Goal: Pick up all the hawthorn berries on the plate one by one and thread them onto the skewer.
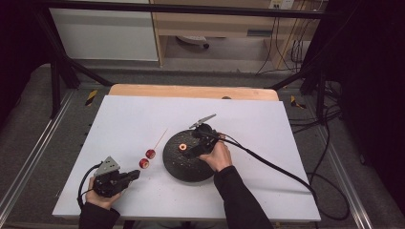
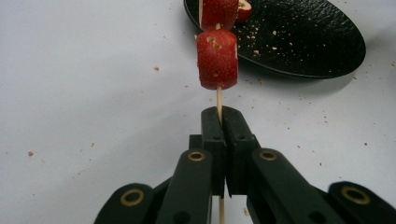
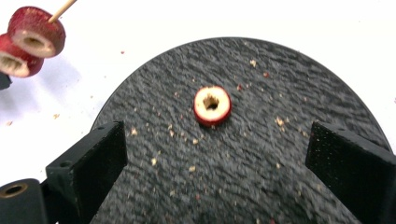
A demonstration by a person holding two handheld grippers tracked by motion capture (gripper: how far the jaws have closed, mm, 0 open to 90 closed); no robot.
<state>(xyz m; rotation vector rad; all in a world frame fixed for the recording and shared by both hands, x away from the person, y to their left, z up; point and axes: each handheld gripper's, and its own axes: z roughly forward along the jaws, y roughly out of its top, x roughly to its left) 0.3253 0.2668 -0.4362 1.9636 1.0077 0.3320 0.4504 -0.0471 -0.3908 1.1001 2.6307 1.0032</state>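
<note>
Fruit slice ahead of gripper.

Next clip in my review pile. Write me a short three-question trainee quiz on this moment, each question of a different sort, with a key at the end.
1. True or false: the left gripper is clamped on the wooden skewer.
2. How many red fruit pieces are threaded on the skewer? A) one B) two C) four
3. Fill in: the loose cored fruit piece lies on the black ____, between the open jaws of the right gripper.

Key:
1. True; the jaws are closed on the stick below the fruit.
2. B; two pieces.
3. Plate.
</note>
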